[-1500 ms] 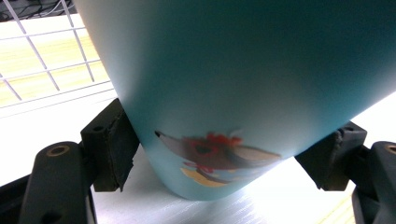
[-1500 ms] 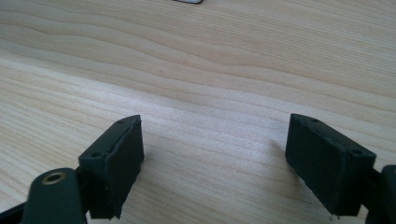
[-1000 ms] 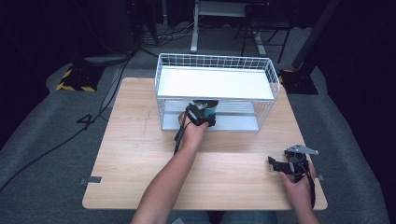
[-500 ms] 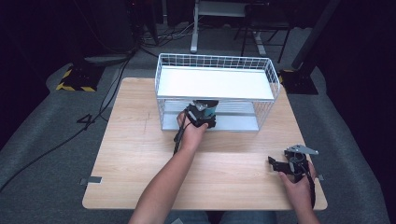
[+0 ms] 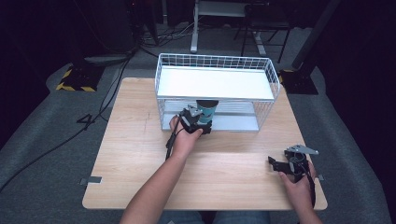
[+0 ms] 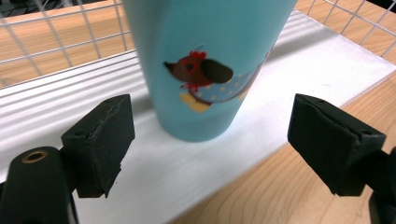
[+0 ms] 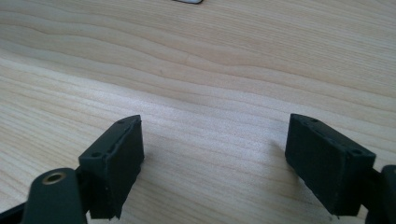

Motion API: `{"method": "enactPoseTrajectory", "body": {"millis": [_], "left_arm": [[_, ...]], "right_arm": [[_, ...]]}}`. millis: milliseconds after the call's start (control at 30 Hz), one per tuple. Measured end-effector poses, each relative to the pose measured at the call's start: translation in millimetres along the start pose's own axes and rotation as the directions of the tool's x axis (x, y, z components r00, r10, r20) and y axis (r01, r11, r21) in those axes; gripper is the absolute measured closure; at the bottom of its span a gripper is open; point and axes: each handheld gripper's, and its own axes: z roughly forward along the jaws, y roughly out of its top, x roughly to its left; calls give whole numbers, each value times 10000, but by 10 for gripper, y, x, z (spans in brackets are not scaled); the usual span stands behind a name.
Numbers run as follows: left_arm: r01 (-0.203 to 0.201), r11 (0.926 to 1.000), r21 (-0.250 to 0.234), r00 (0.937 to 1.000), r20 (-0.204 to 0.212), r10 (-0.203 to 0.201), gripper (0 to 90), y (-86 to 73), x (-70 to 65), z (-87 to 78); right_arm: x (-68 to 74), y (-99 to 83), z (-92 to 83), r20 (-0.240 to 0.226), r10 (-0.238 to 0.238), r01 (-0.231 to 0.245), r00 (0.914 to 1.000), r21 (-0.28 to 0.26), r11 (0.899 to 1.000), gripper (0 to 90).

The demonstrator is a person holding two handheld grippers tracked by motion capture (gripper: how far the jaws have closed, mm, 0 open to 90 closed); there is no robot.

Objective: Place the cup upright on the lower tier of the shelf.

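A teal cup with a cartoon dog printed on it stands upright on the white lower shelf of a wire rack. My left gripper is just in front of the cup at the shelf's front edge. It is open, with the jaws wide on either side of the cup's base and not touching it. My right gripper rests low over the bare wooden table near the front right corner, open with nothing between its fingers.
The rack's white top shelf overhangs the cup, and wire walls close its sides and back. The wooden table stretches in front of the rack. Beyond the table are a grey floor, cables and a yellow-black striped block.
My left hand has drawn back a little toward the person, and the cup now stands apart from the jaws. The right gripper has not moved.
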Motion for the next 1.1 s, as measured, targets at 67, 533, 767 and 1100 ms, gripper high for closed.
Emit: {"method": "enactPoseTrajectory", "body": {"millis": [67,533,767,1100], "left_arm": [[-113,9999,-55,9999,17,113,155,-26,22,-109],[-478,9982,-357,9988,122,482,155,-89,109,-734],[-692,9970,-351,9973,231,700,157,-147,119,-1017],[-939,9953,-226,9951,276,945,165,-276,128,-1405]], "right_arm": [[0,0,0,-3,2,-2,10000,-2,10000,197],[2,4,4,-111,-78,78,9999,13,10000,196],[22,-2,0,-279,-236,239,9993,102,9997,142],[24,-2,0,-366,-362,366,9987,118,9993,141]]}}
